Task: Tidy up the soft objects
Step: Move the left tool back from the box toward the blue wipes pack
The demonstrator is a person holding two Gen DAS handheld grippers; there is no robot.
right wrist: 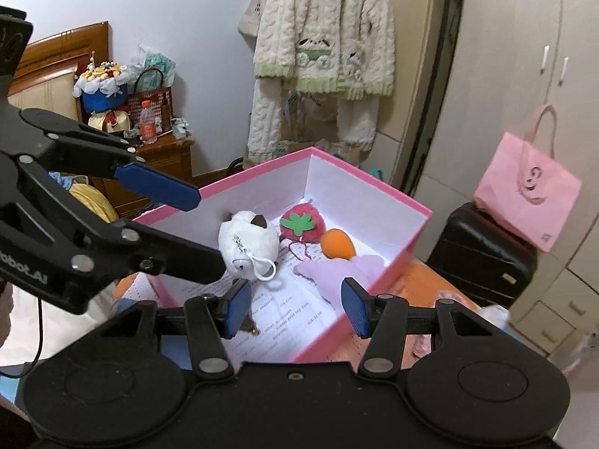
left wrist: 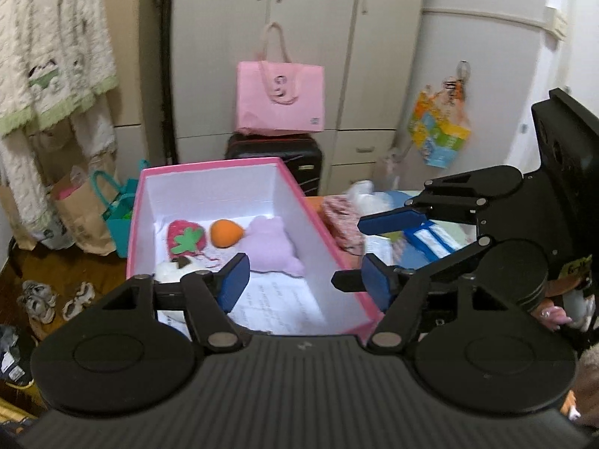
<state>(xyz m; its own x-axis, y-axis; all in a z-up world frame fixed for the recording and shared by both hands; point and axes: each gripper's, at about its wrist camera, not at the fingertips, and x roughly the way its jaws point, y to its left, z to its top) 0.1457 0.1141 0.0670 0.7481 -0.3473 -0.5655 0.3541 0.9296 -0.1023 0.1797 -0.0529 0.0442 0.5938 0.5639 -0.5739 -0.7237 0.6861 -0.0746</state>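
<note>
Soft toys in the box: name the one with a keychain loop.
The white plush; a white loop hangs from it. The strawberry, orange piece and lilac plush show none.

White lettering reading "obot.AI", its start cut off, runs along the black body of the left gripper (right wrist: pixel 179 220) in the right wrist view. Printed lines cover the paper sheet (right wrist: pixel 288 310) lining the pink box (right wrist: pixel 374 179), too small to read; a pink tote bag (left wrist: pixel 280 99) carries a looping emblem, not legible as text

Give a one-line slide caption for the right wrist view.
Both open grippers, right gripper and left gripper, over pink box holding four soft toys.
</note>
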